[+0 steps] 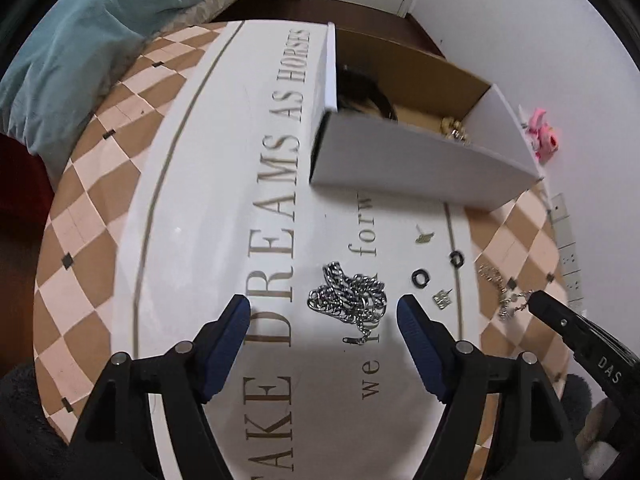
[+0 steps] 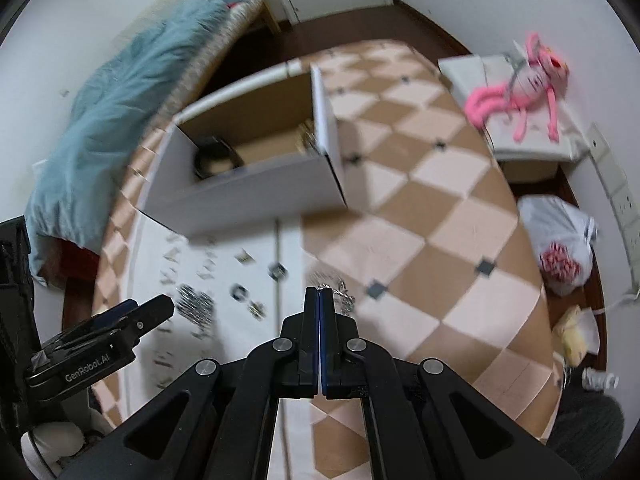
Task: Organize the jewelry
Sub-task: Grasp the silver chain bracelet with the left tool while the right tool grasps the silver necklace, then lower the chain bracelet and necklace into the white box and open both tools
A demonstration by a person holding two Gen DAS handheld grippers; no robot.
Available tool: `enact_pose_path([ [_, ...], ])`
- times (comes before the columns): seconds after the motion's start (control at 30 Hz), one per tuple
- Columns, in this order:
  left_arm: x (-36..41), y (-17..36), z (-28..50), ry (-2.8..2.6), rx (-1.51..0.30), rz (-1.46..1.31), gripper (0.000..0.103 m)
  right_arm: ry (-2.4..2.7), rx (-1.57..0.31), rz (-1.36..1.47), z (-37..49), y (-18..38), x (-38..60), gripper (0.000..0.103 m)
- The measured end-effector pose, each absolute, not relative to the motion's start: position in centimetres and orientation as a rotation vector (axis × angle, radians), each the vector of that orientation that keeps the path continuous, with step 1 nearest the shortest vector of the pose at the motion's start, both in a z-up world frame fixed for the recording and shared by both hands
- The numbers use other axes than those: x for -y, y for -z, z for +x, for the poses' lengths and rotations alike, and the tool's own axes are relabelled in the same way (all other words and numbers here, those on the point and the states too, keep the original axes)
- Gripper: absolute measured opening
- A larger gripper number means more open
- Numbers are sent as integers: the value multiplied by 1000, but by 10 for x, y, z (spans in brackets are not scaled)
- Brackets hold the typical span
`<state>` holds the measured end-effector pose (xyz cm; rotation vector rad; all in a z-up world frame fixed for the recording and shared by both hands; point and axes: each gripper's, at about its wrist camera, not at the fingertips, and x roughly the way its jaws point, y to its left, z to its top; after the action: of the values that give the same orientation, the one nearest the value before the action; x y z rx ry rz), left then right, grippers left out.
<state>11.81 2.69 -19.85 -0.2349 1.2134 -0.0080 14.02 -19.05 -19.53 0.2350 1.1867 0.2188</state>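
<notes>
- Blue-padded black fingers of the left gripper (image 1: 324, 312) stand wide apart, low over the table, with the heaped silver curb-link chain (image 1: 347, 298) lying between their tips; the spread looks set to straddle the heap, though neither pad touches it.
- That chain is heavy, shiny metal, piled in loose loops on the white printed mat with grey lettering (image 1: 224, 208), one end trailing toward the camera.
- Just right of it lie two small black rings (image 1: 420, 278), a small silver square charm (image 1: 441, 300) and a pale stud-like piece (image 1: 424, 236), all apart from one another.
- Further right, on the tan-and-cream chequered tablecloth (image 1: 80, 272), sits the thin silver chain with small pendants (image 1: 500, 292).
- In the right wrist view, the right gripper (image 2: 319, 294) has its fingers pressed together, a fine link showing at the very tip; it seems to pinch that thin chain, yet blur keeps me from being sure.
- Beyond the loose pieces stands the open white cardboard box with brown inside (image 1: 420, 160), presumably the place for everything; a black band (image 1: 372, 92) and some gold-coloured items (image 1: 454, 128) already lie in it.
- Off the table: a teal quilted blanket (image 1: 80, 40) on the bed, a pink plush toy (image 2: 528, 80) on a white stand, and a white plastic bag (image 2: 560, 236) on the floor.
</notes>
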Motion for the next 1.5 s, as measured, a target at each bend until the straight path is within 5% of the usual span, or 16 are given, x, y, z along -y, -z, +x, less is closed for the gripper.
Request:
enact_pose_path([
  [0.2, -7, 208, 123, -13, -1205, -113, 72, -184, -1216, 257, 137, 214, 202, 0],
  [0.23, -5, 209, 124, -6, -1198, -100, 64, -181, -1218, 258, 137, 215, 203, 0],
  [0.27, -2, 208, 124, -1, -1179, -78, 41, -179, -1219, 258, 138, 215, 204, 0],
  [0.33, 3, 205, 125, 29, -1162, -53, 16, -178, -1221, 258, 138, 216, 203, 0],
  [0.37, 4, 205, 126, 46, -1163, -67, 14, -179, -1221, 258, 138, 216, 203, 0],
  [0.67, -8, 170, 114, 105, -1094, -195, 13, -228, -1168, 278, 138, 185, 197, 0],
  [1.2, -30, 57, 160, 222, -909, -307, 13, -409, -947, 231, 185, 47, 170, 0],
  [1.5, -34, 90, 228, 214, -1036, -299, 14, -426, -1066, 190, 262, 69, 149, 0],
])
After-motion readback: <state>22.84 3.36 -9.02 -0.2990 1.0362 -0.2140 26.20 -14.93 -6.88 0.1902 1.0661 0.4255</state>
